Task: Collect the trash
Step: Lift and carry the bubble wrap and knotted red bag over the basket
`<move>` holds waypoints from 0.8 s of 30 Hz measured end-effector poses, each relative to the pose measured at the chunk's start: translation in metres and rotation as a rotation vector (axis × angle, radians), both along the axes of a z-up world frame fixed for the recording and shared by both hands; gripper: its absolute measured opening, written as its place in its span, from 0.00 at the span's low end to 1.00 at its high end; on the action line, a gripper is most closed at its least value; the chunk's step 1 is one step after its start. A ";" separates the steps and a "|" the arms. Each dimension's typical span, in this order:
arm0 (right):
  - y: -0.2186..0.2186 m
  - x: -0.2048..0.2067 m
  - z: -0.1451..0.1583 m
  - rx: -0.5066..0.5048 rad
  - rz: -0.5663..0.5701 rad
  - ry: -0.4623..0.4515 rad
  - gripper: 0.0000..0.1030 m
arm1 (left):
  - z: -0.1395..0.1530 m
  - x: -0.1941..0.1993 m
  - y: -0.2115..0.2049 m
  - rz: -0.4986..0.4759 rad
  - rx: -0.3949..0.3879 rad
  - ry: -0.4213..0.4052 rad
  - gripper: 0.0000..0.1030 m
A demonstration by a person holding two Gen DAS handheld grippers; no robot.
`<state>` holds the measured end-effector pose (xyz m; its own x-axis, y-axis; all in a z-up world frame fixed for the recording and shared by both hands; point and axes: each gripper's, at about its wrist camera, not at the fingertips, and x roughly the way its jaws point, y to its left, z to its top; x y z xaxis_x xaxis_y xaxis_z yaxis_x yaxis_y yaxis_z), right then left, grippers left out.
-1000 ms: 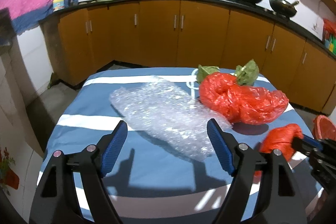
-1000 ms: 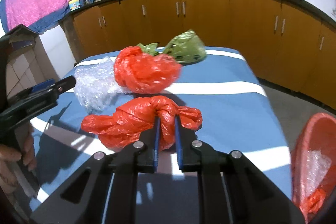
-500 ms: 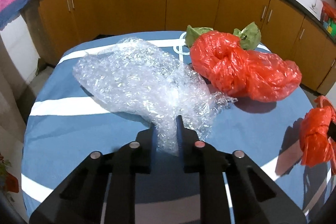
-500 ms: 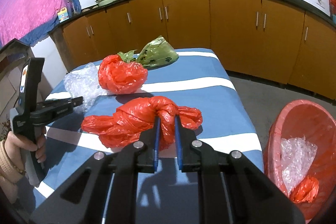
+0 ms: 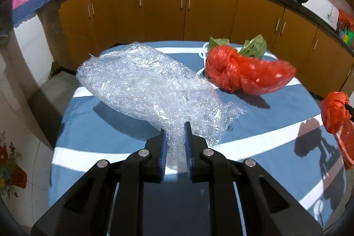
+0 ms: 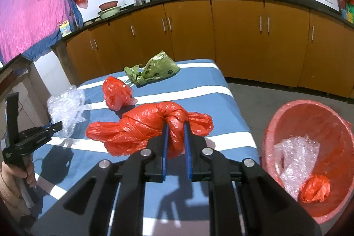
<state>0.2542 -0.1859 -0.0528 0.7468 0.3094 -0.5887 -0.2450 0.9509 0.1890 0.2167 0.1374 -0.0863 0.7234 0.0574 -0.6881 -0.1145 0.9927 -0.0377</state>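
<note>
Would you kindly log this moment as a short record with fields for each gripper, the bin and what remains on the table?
left gripper: shut on bubble wrap
right gripper: shut on knotted red bag
red bin: on the floor beside the table, holding bubble wrap and a small red bag
left on table: second red bag, green paw-print bag

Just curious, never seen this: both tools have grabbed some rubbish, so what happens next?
Probably the right hand-held gripper, shut on the knotted red bag, swings right and drops it into the red bin beside the table, which already holds trash.
</note>
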 end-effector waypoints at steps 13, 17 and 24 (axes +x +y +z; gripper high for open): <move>-0.052 -0.057 0.045 0.020 -0.098 -0.129 0.14 | 0.081 -0.037 -0.084 -0.179 -0.035 -0.197 0.14; -0.073 -0.077 0.055 0.014 -0.144 -0.167 0.14 | 0.091 -0.046 -0.115 -0.240 -0.034 -0.232 0.14; -0.108 -0.100 0.060 0.020 -0.228 -0.188 0.14 | 0.098 -0.054 -0.158 -0.309 -0.029 -0.254 0.14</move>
